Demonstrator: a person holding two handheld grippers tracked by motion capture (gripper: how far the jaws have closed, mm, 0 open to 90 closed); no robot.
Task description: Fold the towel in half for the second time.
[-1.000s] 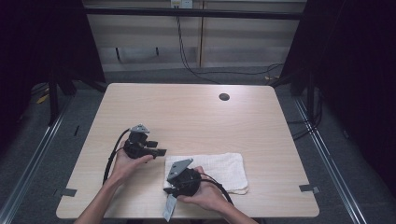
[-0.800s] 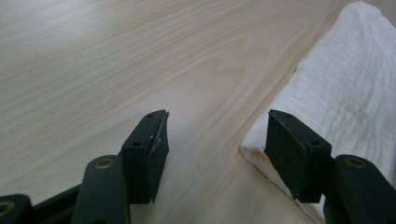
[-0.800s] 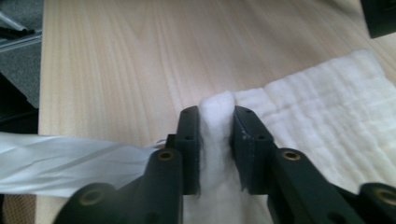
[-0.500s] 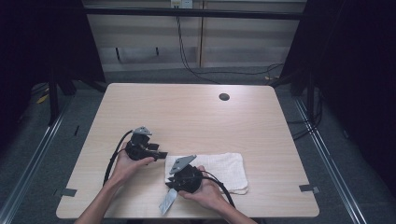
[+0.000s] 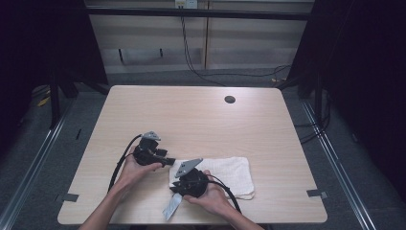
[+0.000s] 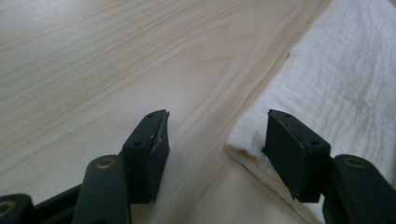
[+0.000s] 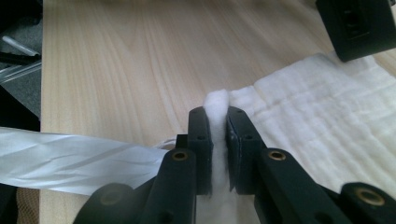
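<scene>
My right gripper has just been closing and now pinches the near corner of the white towel lying on the table's front edge; my left gripper, jaws wide and empty, straddles the other corner to lift both together

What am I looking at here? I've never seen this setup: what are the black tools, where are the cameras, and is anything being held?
A person sits at a wooden table with a hand-held two-jaw gripper in each hand. One camera looks down from above; the other two ride on the grippers and look along their jaws. A white towel lies on the table. The right gripper has just been closing its jaws and now pinches a fold of the towel's edge. The left gripper is open, its jaws straddling another edge of the towel without gripping it. A dark round hole sits near the table's far side.
</scene>
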